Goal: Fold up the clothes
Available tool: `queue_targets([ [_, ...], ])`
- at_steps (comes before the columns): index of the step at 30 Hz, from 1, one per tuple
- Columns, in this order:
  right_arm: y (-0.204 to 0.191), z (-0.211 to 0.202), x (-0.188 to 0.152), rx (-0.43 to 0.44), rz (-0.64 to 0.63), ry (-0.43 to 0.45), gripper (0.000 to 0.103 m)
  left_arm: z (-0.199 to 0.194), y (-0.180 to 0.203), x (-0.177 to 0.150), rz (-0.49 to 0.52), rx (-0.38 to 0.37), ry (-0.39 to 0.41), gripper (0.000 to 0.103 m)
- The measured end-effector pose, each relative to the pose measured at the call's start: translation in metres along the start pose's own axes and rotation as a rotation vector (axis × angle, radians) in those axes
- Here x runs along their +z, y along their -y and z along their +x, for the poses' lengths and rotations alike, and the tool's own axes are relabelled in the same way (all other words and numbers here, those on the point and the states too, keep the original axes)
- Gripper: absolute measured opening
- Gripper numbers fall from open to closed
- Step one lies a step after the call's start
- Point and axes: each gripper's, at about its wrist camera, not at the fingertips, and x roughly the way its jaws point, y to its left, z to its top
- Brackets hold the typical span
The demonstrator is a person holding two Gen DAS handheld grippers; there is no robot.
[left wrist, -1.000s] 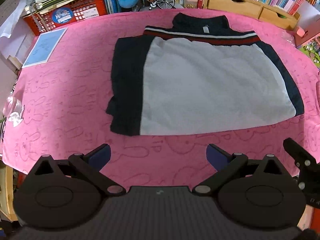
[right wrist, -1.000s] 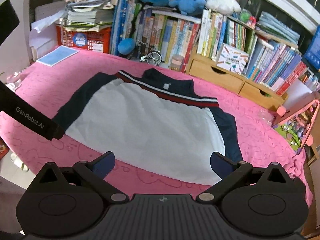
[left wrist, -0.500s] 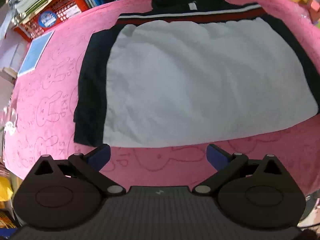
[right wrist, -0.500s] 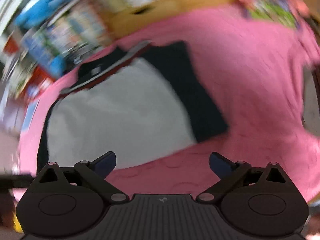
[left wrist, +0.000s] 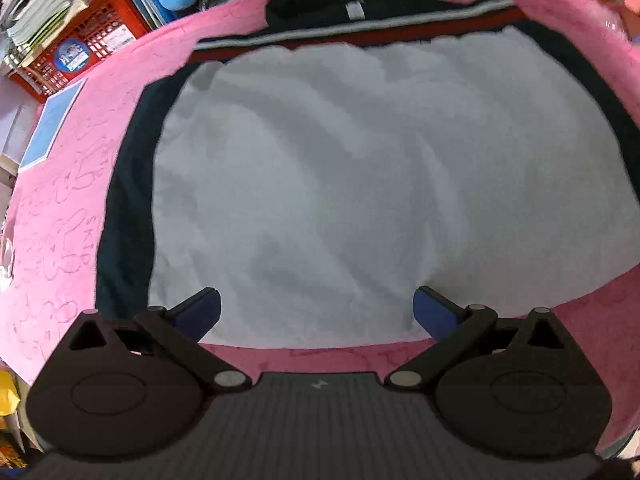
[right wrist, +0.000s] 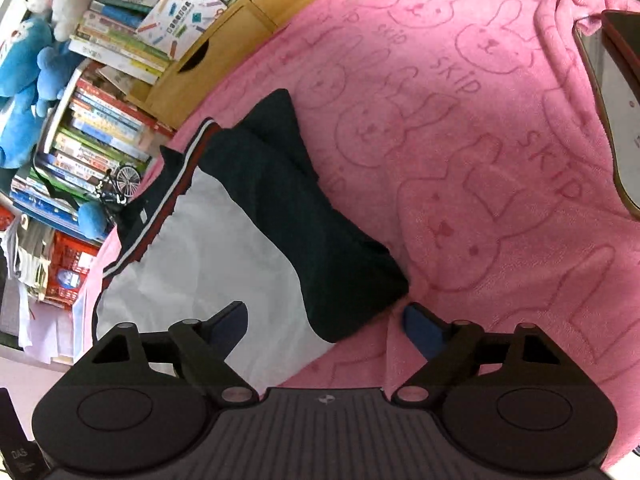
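Note:
A white shirt (left wrist: 340, 184) with navy sleeves, a navy collar and a red and white stripe lies flat on the pink blanket (left wrist: 68, 216), sleeves folded in. My left gripper (left wrist: 316, 310) is open just over the shirt's near white hem, nothing between its fingers. In the right wrist view the same shirt (right wrist: 224, 252) shows its folded navy sleeve (right wrist: 320, 248). My right gripper (right wrist: 324, 324) is open, straddling that sleeve's lower corner.
The pink blanket (right wrist: 480, 160) with rabbit prints stretches wide to the right. Behind it stand bookshelves (right wrist: 108, 120), wooden drawers (right wrist: 224, 44), blue plush toys (right wrist: 24, 88) and a red basket (left wrist: 80, 44). A blue booklet (left wrist: 50, 124) lies at the left edge.
Both grippers came down close to the shirt. The left one moved forward over the near hem. The right one swung round to the right side, over the folded navy sleeve.

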Motion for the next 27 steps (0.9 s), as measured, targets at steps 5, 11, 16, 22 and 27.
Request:
queue_targets([
  [5, 0.001, -0.001, 0.0, 0.007, -0.001, 0.0, 0.086, 0.012, -0.004, 0.0, -0.034, -0.018, -0.034, 0.103],
  [11, 0.001, -0.003, 0.0, 0.036, 0.026, -0.008, 0.086, 0.007, -0.01, 0.005, -0.05, -0.026, -0.077, 0.1],
  [16, 0.004, -0.006, -0.001, 0.086, 0.086, -0.011, 0.086, -0.011, -0.002, 0.003, -0.033, -0.109, -0.008, 0.102],
  [22, 0.006, 0.001, 0.003, 0.104, 0.126, -0.016, 0.086, 0.006, 0.004, -0.004, -0.053, -0.122, -0.038, 0.103],
  [27, 0.007, 0.009, 0.009, 0.115, 0.144, -0.015, 0.087, 0.011, 0.01, -0.002, -0.049, -0.128, -0.039, 0.103],
])
